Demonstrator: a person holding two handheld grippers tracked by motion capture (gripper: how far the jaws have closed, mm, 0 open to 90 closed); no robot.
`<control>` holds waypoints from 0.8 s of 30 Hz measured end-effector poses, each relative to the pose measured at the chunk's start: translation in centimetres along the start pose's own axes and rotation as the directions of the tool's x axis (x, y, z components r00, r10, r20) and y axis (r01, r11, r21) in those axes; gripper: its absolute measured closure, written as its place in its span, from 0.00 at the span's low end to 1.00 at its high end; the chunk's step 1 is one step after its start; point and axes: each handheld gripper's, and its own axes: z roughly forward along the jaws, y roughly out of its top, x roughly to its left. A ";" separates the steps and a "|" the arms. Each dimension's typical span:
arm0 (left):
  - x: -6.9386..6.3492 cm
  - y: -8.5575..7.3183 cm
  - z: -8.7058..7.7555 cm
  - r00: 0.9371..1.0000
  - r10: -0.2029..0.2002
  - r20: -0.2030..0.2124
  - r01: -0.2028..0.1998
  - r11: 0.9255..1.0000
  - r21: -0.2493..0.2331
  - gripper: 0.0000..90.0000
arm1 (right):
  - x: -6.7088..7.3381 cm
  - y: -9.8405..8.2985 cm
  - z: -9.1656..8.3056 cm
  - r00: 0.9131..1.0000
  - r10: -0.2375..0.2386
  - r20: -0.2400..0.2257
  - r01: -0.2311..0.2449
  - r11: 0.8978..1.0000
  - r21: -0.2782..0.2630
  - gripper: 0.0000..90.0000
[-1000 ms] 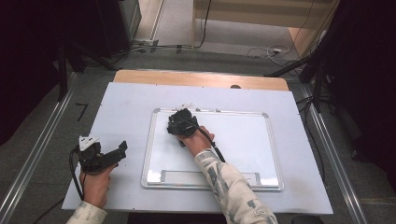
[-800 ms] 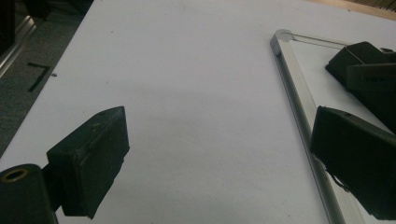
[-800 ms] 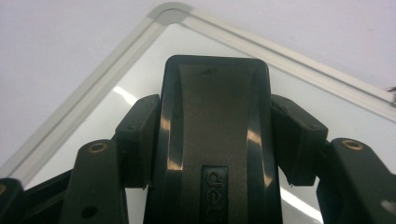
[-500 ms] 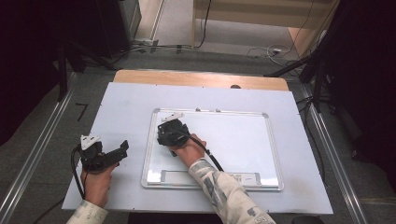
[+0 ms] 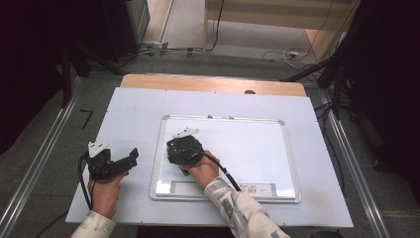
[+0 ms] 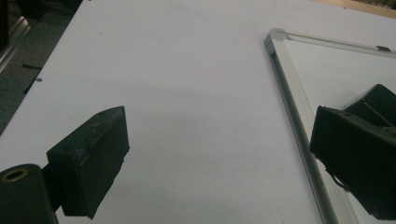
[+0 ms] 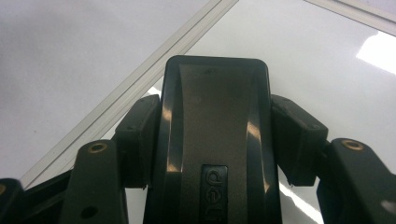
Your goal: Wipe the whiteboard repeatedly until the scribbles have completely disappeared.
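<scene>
A whiteboard [image 5: 247,148] with a silver frame lies flat on the white table top. My right gripper [image 5: 182,148] stands over its left part, shut on a black board eraser [image 7: 215,93]. The two pads [image 7: 140,140] press the eraser's long sides, and its face rests against the board surface [image 7: 327,60] near the left frame rail [image 7: 154,79]. My left gripper [image 5: 130,159] rests on the table left of the board, open, nothing between its fingers [image 6: 88,158]. The board's left frame [image 6: 292,93] runs beside its right finger.
The white table top [image 5: 138,114] has bare room to the left of and beyond the board. A wooden strip [image 5: 213,83] borders its far edge. Metal rails [image 5: 44,158] run along both sides, and cables [image 5: 292,52] lie on the floor beyond.
My right gripper has slid the eraser across the board to the left and toward the near side. The left gripper has stayed where it was.
</scene>
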 end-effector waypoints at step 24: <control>0.1 0.0 0.1 1.000 -0.007 -0.005 0.007 1.000 0.003 0.06 | -3.2 -0.5 -5.2 0.999 0.038 0.024 -0.036 0.996 -0.085 0.41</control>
